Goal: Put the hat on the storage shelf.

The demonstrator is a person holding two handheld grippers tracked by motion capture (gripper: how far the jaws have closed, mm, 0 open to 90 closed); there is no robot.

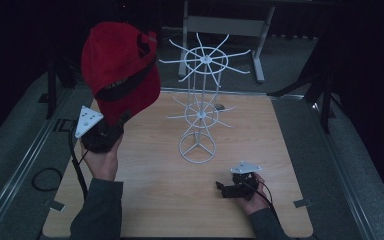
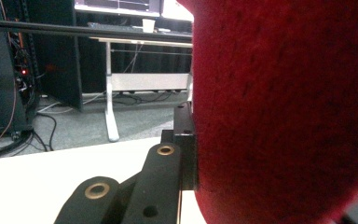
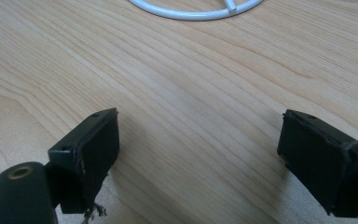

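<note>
holding red cap aloft, left hand-held gripper clamped; white wire rack bare.

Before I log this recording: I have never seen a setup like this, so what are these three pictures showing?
There is no robot. A person sits at a wooden table with a hand-held gripper in each hand. One picture looks down from above; the other two come from cameras riding on the grippers, looking along their black jaws. The left gripper is shut on a red cap and holds it raised above the table. The right gripper rests low over the table, jaws open, holding nothing. A white wire rack with spoke-like arms stands mid-table.
</note>
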